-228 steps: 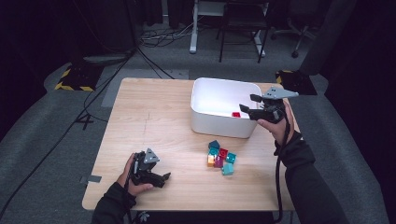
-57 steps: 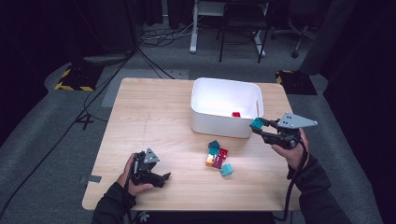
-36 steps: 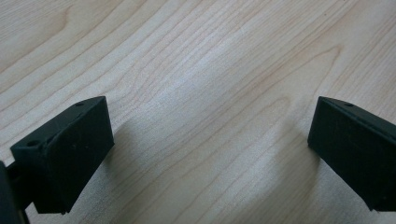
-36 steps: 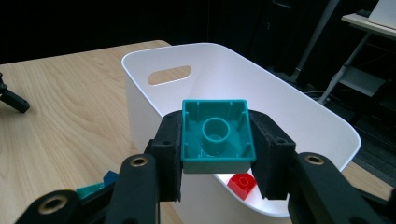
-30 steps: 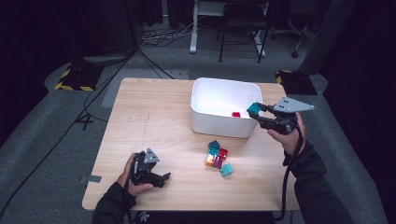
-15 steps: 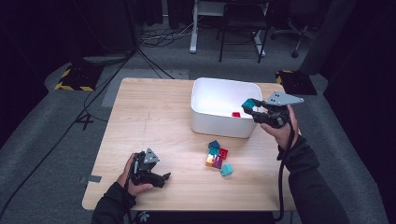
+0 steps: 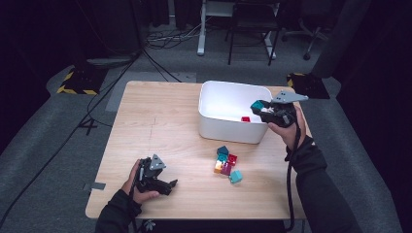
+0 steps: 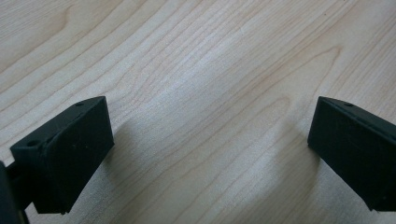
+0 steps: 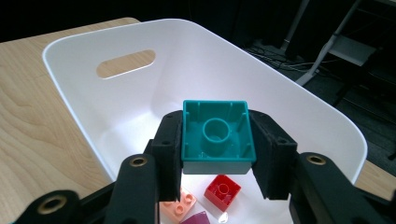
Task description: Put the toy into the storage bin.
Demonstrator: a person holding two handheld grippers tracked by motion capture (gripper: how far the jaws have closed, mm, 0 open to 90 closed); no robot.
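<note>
Right gripper has a teal block pinched square between its fingers, one black ribbed pad on each side wall. The block is glossy plastic, hollow side facing the camera, with a round tube in the middle and thin ribs inside its walls. In the high view that teal block sits right of centre, held over the right-hand rim of the white bin. The bin is smooth white plastic, a rounded rectangle with an oval handle slot cut in its far wall. Down on its floor lie a red block, a salmon-pink studded piece and the tip of a purple one. The right hand wraps the gripper body from below, forearm coming up from the lower right, fingers aimed left into the bin.

Lower centre of the high view, a little heap of loose blocks sits on the pale wood-grain bench, just in front of the bin.

Left gripper rests at lower left, gripped in the left hand; its fingers are spread wide over bare grain with nothing between them.
</note>
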